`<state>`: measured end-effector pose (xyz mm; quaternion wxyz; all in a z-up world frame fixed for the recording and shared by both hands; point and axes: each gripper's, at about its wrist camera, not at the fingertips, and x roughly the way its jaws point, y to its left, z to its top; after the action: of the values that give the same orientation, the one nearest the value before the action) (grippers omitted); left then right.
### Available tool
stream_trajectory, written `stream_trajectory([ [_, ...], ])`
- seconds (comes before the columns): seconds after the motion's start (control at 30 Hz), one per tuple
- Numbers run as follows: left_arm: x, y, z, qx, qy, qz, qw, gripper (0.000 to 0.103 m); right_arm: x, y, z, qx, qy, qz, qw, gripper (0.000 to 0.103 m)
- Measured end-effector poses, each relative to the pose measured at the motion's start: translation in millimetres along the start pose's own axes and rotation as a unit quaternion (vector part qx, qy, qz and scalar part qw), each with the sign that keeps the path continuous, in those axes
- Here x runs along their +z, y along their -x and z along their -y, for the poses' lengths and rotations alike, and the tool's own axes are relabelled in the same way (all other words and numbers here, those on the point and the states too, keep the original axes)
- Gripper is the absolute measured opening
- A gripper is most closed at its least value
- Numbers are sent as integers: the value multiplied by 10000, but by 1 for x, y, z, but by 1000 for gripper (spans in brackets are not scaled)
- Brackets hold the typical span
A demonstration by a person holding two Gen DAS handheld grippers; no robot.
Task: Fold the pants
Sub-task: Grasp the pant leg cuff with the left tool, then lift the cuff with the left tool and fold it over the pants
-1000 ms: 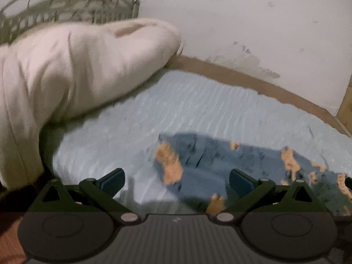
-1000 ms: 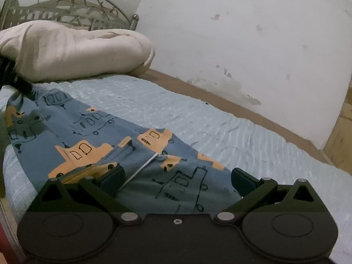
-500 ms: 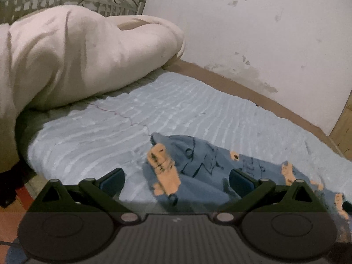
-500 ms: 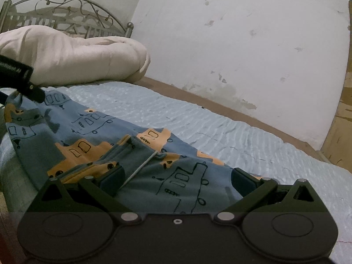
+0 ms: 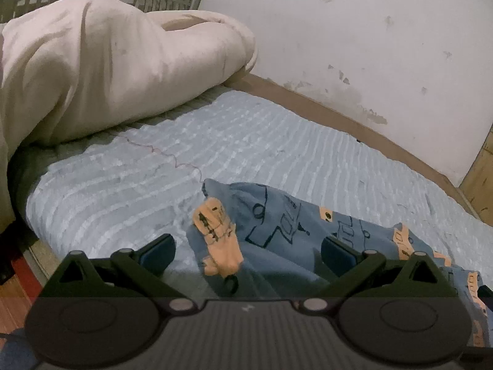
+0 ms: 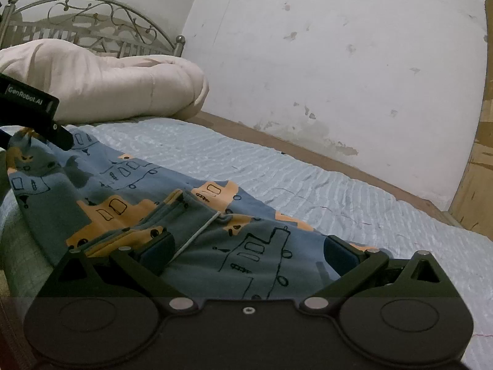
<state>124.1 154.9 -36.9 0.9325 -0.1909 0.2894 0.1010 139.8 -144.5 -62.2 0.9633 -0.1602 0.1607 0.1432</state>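
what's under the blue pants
The pants lie on the light blue ribbed bedspread, which shows all around them. Whatever is directly beneath the cloth is covered.

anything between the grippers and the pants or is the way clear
Nothing visible stands in the way. The pants lie on the blue bedspread, with cloth already between the open fingers of both the left gripper and right gripper. The cream duvet sits apart, near the headboard.

The bed (image 5: 246, 141) carries blue printed pants (image 5: 277, 231) by the left gripper (image 5: 246, 246), a cream duvet (image 5: 107, 71) beyond.
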Motion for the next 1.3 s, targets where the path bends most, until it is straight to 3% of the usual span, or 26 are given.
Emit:
stream_trajectory([
  [0.43,1,6,-5,-111,181,-34,9998,100,-3,2,1,-14,-40,70,10000,102],
  [0.67,2,9,-15,280,561,15,9980,63,-3,2,1,-2,-82,80,9999,102],
  [0.77,6,9,-21,304,719,-51,9969,54,-3,2,2,-1,-89,81,9999,102],
  [0.83,8,8,-25,288,854,-84,9959,40,-3,2,2,1,-100,83,9999,102],
  [0.87,9,8,-26,247,914,-99,9955,27,-3,2,2,1,-102,85,9999,102],
  [1.07,17,16,-12,243,858,89,9960,19,0,2,-1,-71,-27,42,10000,102],
  [1.3,36,44,35,-343,312,541,9975,18,12,19,2,-299,20,452,9985,102],
])
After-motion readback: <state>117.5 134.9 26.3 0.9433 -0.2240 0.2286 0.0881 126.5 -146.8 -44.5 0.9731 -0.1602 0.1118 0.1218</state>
